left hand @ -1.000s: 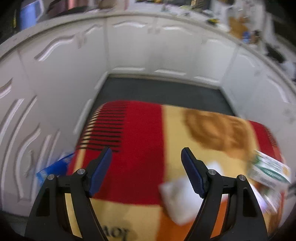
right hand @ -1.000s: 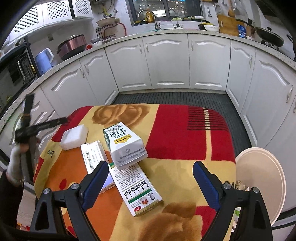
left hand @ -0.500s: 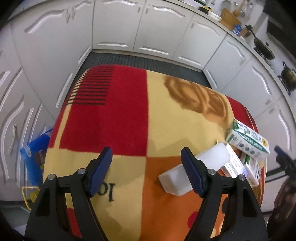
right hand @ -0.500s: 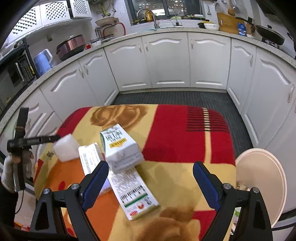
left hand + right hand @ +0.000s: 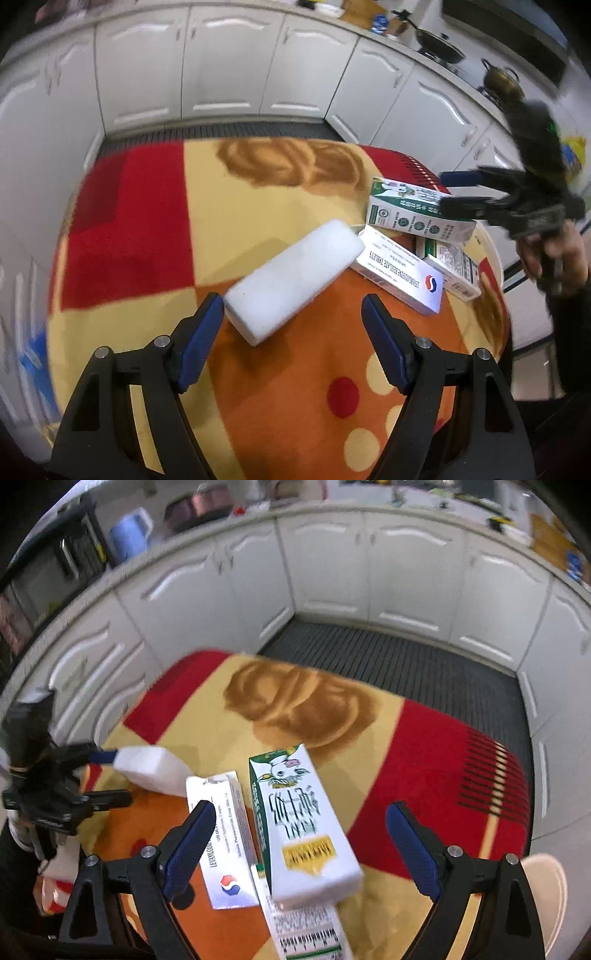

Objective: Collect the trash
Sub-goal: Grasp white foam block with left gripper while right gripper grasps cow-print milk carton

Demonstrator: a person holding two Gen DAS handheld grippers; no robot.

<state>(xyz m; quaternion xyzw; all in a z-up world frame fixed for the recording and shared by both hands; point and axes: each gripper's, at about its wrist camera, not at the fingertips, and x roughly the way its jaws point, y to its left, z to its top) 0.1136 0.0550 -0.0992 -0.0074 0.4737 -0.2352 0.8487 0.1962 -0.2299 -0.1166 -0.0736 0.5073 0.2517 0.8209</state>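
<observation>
**Trash on the blanket: both grippers poised, nothing gripped, pile at risk of shifting**

Trash lies in a cluster on the patterned blanket (image 5: 258, 192), four pieces in all. Taking the left wrist view from left to right: the white foam block (image 5: 295, 280) lies flat on the orange patch, its near end just ahead of your left gripper (image 5: 291, 332). The jaws stand released, with nothing between the pads. Next comes the tablet box (image 5: 402, 275), its end touching the block. Beyond it the green milk carton (image 5: 413, 218) rests on top of the other boxes, with the frost box (image 5: 454, 273) partly under it. Your right gripper (image 5: 301, 845) hovers over the carton, jaws released and straddling it without contact.

Risks, in my judgement:

- The block is wide and lies at an angle to your left jaws. Close without squaring up and one pad may catch a corner and push the block into the tablet box.
- The carton leans on loose boxes. Grip it off-centre and it may tip or drag the frost box along.
- The blanket is soft; a pad driven too low could snag the pile.
- Both grippers work close together. Watch for a collision.
- The cream bin (image 5: 543, 893) sits at the far right, off the blanket. A loose hold could drop a piece short of it.
</observation>
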